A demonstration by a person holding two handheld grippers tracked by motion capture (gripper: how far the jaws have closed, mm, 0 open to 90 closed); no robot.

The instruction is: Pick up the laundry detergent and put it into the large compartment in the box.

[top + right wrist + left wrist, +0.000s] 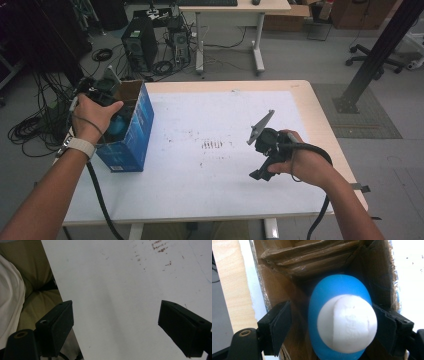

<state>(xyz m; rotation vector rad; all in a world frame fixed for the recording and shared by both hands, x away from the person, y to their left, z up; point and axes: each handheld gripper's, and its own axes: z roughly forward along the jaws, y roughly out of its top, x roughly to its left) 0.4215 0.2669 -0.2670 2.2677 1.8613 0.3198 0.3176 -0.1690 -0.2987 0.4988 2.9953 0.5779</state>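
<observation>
Two hands in high view: left hand-held gripper pointed down into the blue box at counter left edge; right hand-held gripper hovering mid-right. Left gripper view: jaws parted round a blue-white egg-shaped thing, long axis up-frame, one pad maybe touching. Right gripper view: jaws wide, nothing held.

a computer tower and loose cables sit on the floor beyond the table.

blue-and-white object cut off below, mostly hidden inside box
</observation>
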